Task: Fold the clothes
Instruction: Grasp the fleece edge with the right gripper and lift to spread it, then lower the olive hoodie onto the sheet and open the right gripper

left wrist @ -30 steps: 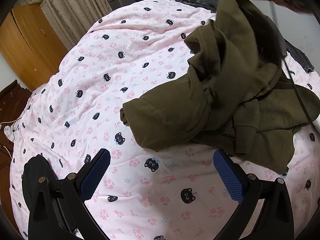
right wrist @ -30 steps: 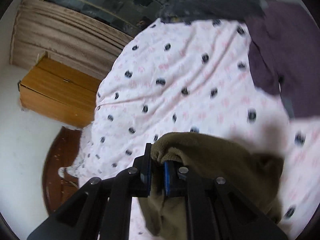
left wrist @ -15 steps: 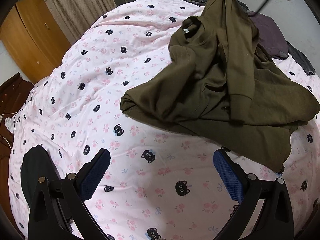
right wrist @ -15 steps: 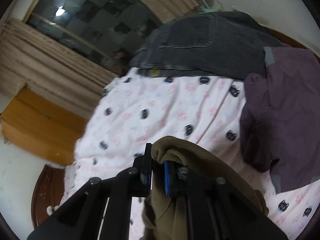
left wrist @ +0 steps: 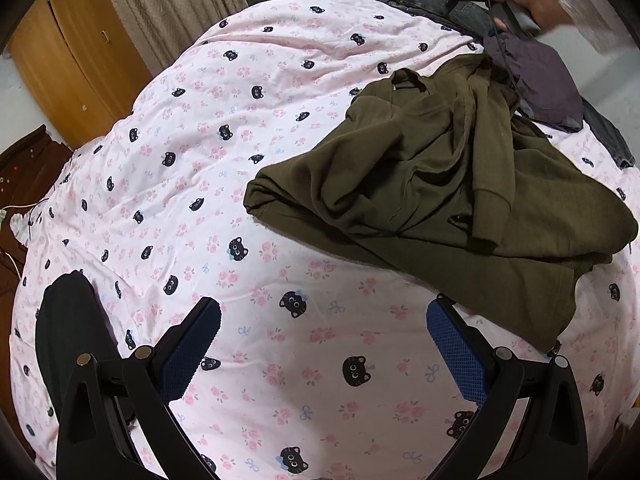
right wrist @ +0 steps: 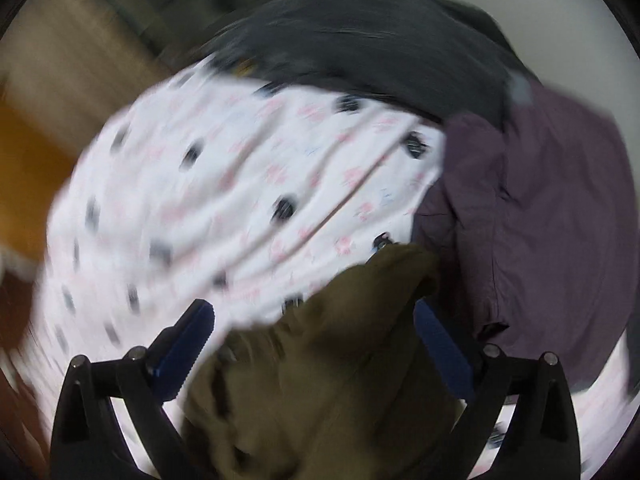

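The right gripper (right wrist: 314, 320) is seen with its jaws opening, its 2 blue pads (right wrist: 184, 344) spread wide, and a bunched fold of the olive sweatshirt (right wrist: 328, 380) lies loose between them, not pressed by either pad as far as the blur allows. Ahead of it and to its right a purple garment (right wrist: 552, 232) is spread on the pink cat-print bedsheet (right wrist: 248, 184), with dark jeans (right wrist: 368, 44) beyond. The left gripper (left wrist: 323, 330) is held apart and empty over the sheet, the sweatshirt (left wrist: 440, 184) lying crumpled ahead of it and to its right.
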Available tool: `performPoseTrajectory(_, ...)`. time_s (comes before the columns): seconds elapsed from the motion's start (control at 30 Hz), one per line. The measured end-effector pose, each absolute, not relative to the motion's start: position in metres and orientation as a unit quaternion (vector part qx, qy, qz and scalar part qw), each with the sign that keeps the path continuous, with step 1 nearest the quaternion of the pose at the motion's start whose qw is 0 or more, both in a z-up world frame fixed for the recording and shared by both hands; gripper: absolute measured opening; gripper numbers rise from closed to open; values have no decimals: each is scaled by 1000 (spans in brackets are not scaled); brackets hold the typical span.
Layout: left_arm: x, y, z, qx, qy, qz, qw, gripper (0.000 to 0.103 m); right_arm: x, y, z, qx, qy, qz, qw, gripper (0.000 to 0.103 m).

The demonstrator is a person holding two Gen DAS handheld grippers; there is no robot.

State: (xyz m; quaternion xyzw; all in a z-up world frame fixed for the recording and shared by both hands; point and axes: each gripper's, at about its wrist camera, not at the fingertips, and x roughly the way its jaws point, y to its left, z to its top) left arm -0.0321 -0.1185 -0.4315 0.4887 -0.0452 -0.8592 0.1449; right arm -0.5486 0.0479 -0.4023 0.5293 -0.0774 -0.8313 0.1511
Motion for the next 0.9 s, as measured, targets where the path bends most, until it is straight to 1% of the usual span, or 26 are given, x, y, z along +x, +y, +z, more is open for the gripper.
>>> performPoseTrajectory(0.03,-32,-118,-430,487,-45,-860,145,102,-535,36,-399,521,-37,-836,169,102)
performPoseTrajectory(0.07,-32,-119,-428,487,-43,-860,145,102,-510,16,-396,507,21,-837,202,102)
performPoseTrajectory(0.17,-29,-120,-422,485,-38,-862,145,102,-435,-26,-393,474,129,-822,287,102)
performPoseTrajectory(0.23,-25,-121,-417,484,-35,-862,145,102,-385,-48,-398,451,190,-807,330,102)
performPoseTrajectory(0.3,-21,-122,-413,483,-32,-863,145,102,-324,-73,-413,422,267,-781,374,102)
performPoseTrajectory(0.33,-19,-123,-411,482,-33,-863,145,102,-300,-82,-419,410,293,-772,388,102)
performPoseTrajectory(0.43,-11,-128,-405,480,-29,-864,148,102,-233,-102,-447,408,327,-741,421,102)
performPoseTrajectory(0.5,-4,-133,-402,479,-24,-864,150,102,-197,-113,-471,411,364,-723,419,102)
performPoseTrajectory(0.63,7,-141,-398,481,-18,-864,148,102,-136,-103,-501,409,409,-704,410,102)
performPoseTrajectory(0.7,10,-141,-398,484,-18,-863,142,102,-104,-84,-507,406,425,-703,402,102)
performPoseTrajectory(0.73,12,-140,-398,485,-20,-863,138,102,-94,-74,-509,412,419,-705,397,102)
performPoseTrajectory(0.8,15,-137,-398,487,-22,-863,130,102,-74,-42,-506,447,375,-717,382,102)
performPoseTrajectory(0.9,18,-131,-398,490,-25,-863,118,102,-54,5,-504,510,286,-729,356,102)
